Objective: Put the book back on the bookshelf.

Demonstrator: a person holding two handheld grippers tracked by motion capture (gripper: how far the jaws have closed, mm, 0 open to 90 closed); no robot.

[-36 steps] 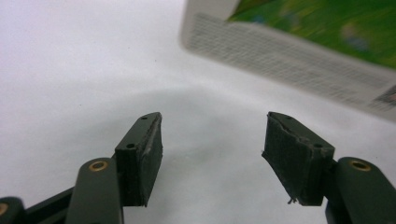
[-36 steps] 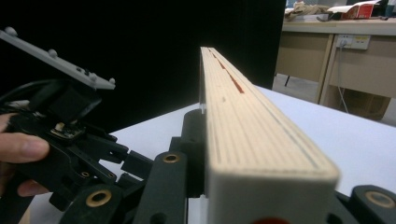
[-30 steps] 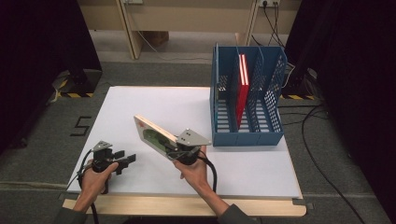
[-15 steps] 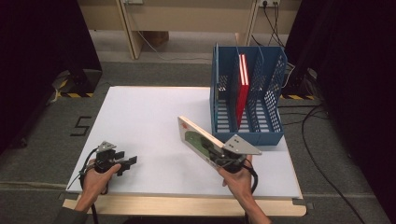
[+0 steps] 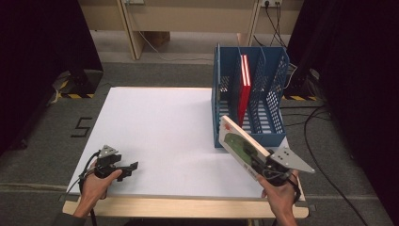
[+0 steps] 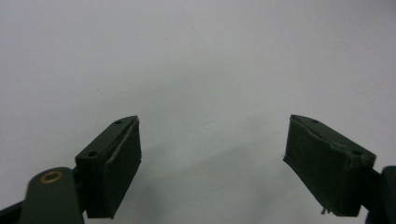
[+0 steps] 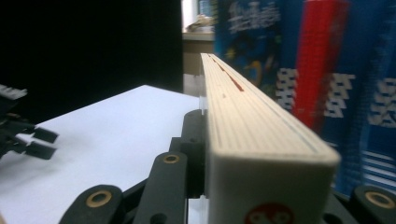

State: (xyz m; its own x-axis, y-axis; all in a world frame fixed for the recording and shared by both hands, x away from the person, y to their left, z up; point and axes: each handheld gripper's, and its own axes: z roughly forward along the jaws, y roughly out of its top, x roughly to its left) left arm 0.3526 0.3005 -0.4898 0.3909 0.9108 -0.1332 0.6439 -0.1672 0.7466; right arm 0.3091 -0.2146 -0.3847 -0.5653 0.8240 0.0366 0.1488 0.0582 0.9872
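Pinching the book (image 5: 240,146) by one end, the right hand-held gripper (image 5: 264,165) could let it sag and clip the blue rack (image 5: 226,94) wall, while the left hand-held gripper (image 5: 126,168) rests spread and empty, its jaws having just been opening.

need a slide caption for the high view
Right gripper carries a book toward the blue rack holding a red book; left gripper rests open on the table.
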